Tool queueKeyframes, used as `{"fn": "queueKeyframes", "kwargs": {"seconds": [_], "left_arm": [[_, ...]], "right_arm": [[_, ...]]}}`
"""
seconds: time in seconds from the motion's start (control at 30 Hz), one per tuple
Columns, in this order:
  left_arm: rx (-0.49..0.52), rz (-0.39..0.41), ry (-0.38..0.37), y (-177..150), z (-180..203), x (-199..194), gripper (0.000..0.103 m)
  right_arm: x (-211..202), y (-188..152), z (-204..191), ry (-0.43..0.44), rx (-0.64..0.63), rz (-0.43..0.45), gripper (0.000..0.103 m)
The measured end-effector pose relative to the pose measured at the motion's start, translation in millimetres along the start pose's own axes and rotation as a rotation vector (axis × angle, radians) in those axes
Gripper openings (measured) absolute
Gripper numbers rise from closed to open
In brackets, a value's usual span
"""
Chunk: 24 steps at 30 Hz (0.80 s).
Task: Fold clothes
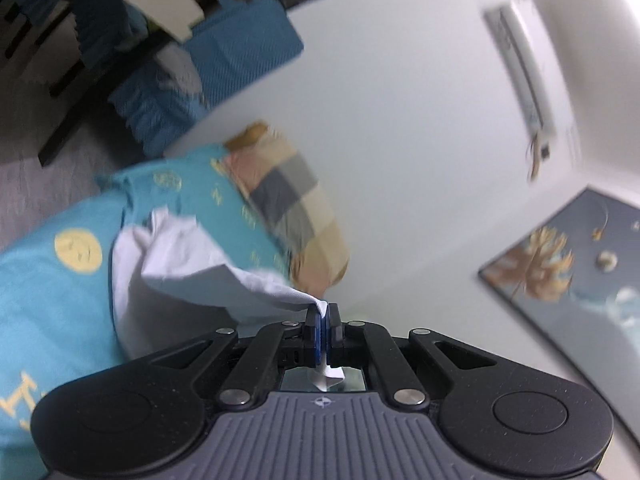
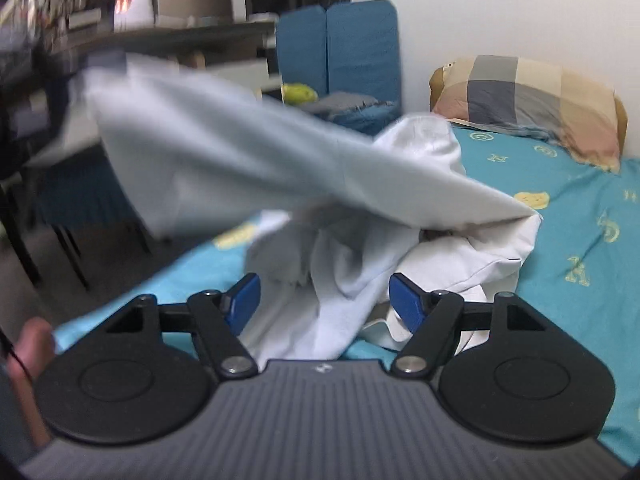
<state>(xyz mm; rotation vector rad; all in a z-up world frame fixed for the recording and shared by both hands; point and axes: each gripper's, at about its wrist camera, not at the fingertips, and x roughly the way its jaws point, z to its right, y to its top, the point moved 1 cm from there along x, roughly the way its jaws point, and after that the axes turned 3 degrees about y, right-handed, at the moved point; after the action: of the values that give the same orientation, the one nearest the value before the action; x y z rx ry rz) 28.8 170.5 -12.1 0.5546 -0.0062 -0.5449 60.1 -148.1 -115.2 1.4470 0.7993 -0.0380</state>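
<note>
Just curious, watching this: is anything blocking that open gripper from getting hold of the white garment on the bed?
Nothing visible does. The right gripper is open with the white garment bunched right between its fingers, on the bed. The left gripper already pinches a corner.

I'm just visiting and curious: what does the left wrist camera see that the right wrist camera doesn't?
Only the left wrist view shows the left gripper pinching the white garment, and a framed picture on the wall. Only the right wrist view shows the open right gripper and a dark desk. Both show the garment, the turquoise bedsheet and the checked pillow.
</note>
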Motion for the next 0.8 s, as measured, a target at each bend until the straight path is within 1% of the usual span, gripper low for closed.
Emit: {"fn": "queueKeyframes", "kwargs": {"seconds": [0.1,0.17,0.23,0.27,0.3,0.33,0.37,0.4,0.43,0.47,0.63,0.7,0.8], "left_arm": [[-0.025,0.061,-0.013,16,-6,-7,0.002],[-0.054,0.090,-0.017,25,-13,-9,0.002],[-0.063,0.109,-0.018,32,-17,-11,0.002],[-0.056,0.116,-0.013,34,-18,-13,0.002],[-0.052,0.118,-0.009,36,-18,-12,0.002],[-0.047,0.119,-0.005,37,-19,-12,0.002],[-0.046,0.117,-0.001,38,-19,-11,0.002],[-0.042,0.117,0.004,37,-20,-11,0.002],[-0.039,0.116,0.009,36,-21,-11,0.002],[-0.036,0.116,0.012,37,-21,-12,0.002],[-0.035,0.129,0.014,33,-22,-18,0.002],[-0.040,0.135,0.003,32,-21,-22,0.002],[-0.023,0.146,-0.014,31,-16,-29,0.002]], "right_arm": [[25,-9,17,-0.024,0.062,-0.085,0.073],[35,-14,28,-0.020,0.076,-0.101,0.072],[43,-18,32,-0.029,0.049,-0.104,0.072],[47,-20,31,-0.049,0.026,-0.107,0.065],[49,-23,31,-0.067,0.003,-0.109,0.055],[51,-25,32,-0.076,-0.004,-0.114,0.030],[52,-25,33,-0.079,0.001,-0.121,0.017],[50,-25,35,-0.082,0.009,-0.120,0.014],[45,-22,37,-0.088,0.019,-0.105,0.008],[40,-17,39,-0.095,0.029,-0.085,0.007],[-9,13,58,-0.144,0.149,0.092,0.006],[-30,19,67,-0.154,0.211,0.143,0.005],[-66,24,79,-0.184,0.259,0.242,0.003]]}}
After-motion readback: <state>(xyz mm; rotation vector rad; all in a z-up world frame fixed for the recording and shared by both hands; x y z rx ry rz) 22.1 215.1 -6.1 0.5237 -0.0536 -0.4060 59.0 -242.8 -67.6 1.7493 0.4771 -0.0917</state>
